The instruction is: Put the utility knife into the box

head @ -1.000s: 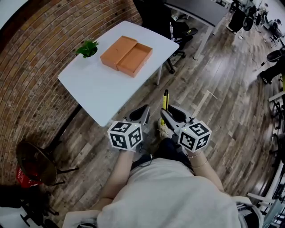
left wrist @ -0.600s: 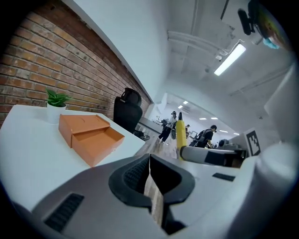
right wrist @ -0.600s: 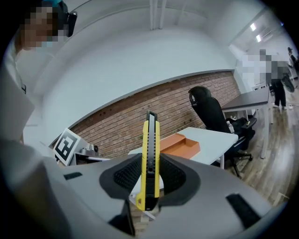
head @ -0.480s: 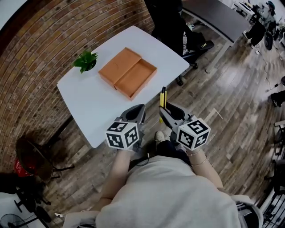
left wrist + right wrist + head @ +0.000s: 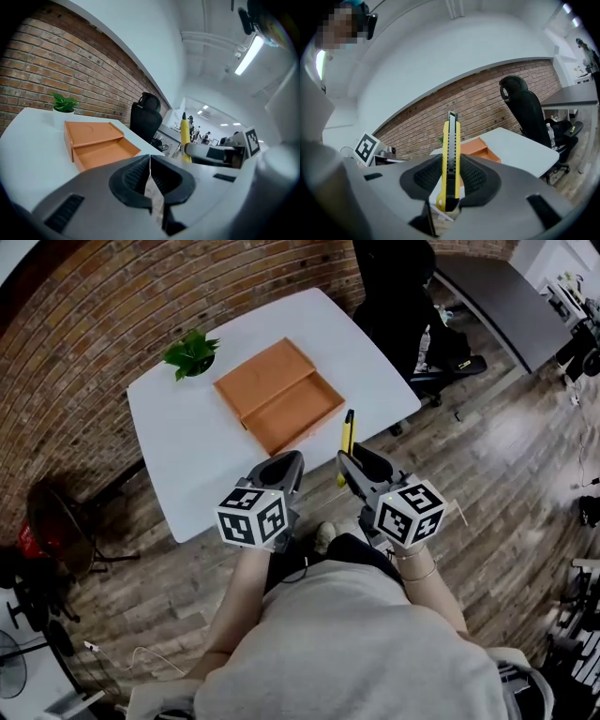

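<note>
A yellow utility knife [image 5: 348, 432] stands up between the jaws of my right gripper [image 5: 350, 461], which is shut on its handle; in the right gripper view the knife [image 5: 451, 154] points up and away from the pads. The orange box [image 5: 281, 395] lies open on the white table [image 5: 187, 456], its lid part beside the tray part, ahead and left of the knife. My left gripper [image 5: 285, 465] hangs over the table's near edge, its jaws closed together with nothing in them [image 5: 149, 158]. The left gripper view shows the box [image 5: 96, 143] and the knife [image 5: 184, 136] to its right.
A small potted plant [image 5: 192, 352] stands at the table's far left corner. A black office chair [image 5: 394, 287] sits behind the table's right end, with a grey desk [image 5: 497, 296] beyond it. A brick wall runs along the left; wooden floor surrounds the table.
Both grippers have come closer to the table, from over the floor to its near edge. The knife stays gripped in the right one. The box now lies just ahead.
</note>
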`<state>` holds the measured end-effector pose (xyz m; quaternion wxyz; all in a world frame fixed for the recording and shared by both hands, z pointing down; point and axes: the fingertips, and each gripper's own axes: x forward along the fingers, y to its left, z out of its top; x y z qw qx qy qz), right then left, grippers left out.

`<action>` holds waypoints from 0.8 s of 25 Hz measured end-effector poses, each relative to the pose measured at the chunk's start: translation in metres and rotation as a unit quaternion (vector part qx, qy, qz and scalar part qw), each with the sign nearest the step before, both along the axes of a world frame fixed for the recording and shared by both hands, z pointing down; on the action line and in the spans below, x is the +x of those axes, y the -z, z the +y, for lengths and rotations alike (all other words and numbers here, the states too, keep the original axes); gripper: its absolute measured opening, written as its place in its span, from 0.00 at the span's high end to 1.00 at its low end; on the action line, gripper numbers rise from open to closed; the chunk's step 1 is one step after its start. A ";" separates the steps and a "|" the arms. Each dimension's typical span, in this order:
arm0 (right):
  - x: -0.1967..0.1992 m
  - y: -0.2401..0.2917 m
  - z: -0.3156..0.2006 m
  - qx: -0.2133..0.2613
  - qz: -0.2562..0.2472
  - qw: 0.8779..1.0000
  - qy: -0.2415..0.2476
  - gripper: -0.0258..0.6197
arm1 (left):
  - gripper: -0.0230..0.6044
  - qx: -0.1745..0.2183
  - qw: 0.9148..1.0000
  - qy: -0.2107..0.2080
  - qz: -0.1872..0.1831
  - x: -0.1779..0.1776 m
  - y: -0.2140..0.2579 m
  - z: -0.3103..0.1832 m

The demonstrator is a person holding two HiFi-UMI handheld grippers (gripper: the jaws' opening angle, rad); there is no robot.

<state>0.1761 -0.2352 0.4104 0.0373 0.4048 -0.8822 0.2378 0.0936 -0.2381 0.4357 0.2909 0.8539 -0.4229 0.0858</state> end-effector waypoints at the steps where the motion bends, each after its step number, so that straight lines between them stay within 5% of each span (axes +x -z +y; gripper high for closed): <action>1: 0.001 -0.002 -0.003 -0.003 0.001 1.000 0.006 0.78 | 0.95 -0.003 1.000 0.009 0.000 -0.002 -0.002 -0.001; 20: -0.037 -0.011 -0.032 -0.024 -0.002 0.998 0.057 0.78 | 0.95 -0.030 0.996 0.081 0.006 -0.052 -0.014 -0.016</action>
